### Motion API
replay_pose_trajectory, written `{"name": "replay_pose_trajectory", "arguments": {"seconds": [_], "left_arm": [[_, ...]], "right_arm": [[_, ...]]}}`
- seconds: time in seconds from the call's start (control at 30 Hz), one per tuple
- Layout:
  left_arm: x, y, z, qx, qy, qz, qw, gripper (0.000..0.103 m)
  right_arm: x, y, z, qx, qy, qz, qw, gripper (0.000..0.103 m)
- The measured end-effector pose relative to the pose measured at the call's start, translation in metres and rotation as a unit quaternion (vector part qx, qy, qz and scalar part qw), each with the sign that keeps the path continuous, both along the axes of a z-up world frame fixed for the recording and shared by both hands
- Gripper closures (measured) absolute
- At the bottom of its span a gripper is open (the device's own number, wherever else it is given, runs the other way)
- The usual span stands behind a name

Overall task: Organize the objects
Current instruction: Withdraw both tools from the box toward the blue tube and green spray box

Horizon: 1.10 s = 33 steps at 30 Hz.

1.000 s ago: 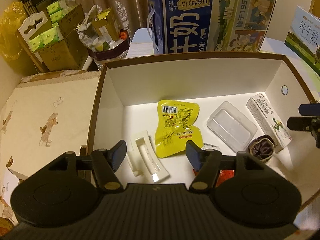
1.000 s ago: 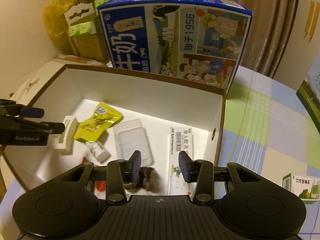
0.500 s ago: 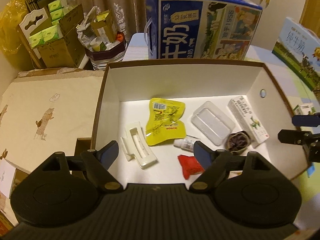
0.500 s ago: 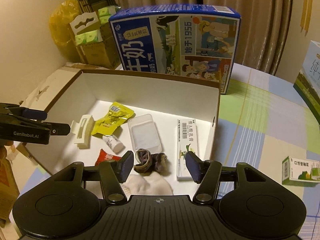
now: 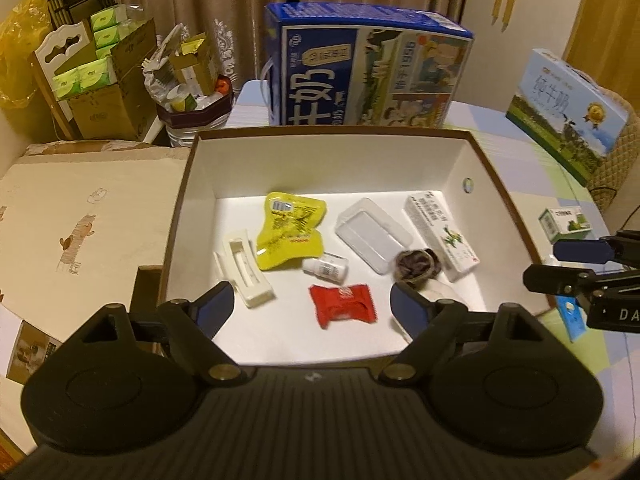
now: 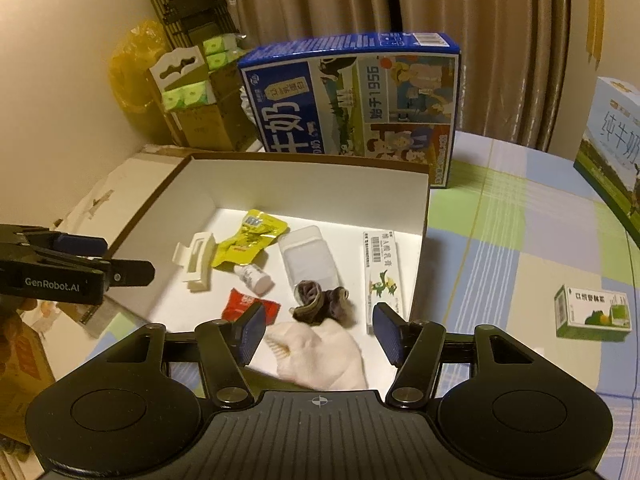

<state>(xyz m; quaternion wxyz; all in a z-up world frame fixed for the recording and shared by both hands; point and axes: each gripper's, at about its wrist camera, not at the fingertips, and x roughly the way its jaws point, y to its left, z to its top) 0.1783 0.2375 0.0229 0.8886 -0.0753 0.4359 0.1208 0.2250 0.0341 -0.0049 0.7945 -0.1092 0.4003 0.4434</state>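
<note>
Box: shallow brown-rimmed cardboard box with white inside [image 5: 188, 184], centre of both frames; holds yellow foil pouch [image 5: 290, 230], red wrapper [image 5: 344, 309], small white bottle [image 5: 326, 270], clear plastic tray [image 5: 370, 236], dark rolled sock [image 5: 416, 268], long white carton [image 5: 442, 236], cream plastic clip [image 5: 246, 276]
Left gripper [image 5: 310, 308]: jaws spread wide; empty; lower frame, above near edge
Right gripper [image 6: 318, 334]: jaws wide apart; holding nothing; over white sock [image 6: 320, 354]
Outside: small green-white carton [image 6: 592, 312], right of frame, on checked cloth [image 6: 520, 240]
</note>
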Motion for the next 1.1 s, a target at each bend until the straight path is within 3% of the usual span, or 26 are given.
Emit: {"name": "replay_pose_trajectory", "arguments": {"seconds": [0.57,1.1], "left_arm": [[-0.042,-0.063,-0.005,-0.022,0.015,-0.021,0.9994,0.019],[-0.047,-0.134,-0.021,-0.030,0.045,-0.050,0.9973,0.019]], "right_arm": [[-0.034,-0.063,0.006,0.018,0.022,-0.023,0.999,0.046],[-0.043,-0.137,-0.005,0.012,0.055,-0.058,0.997,0.046]]}}
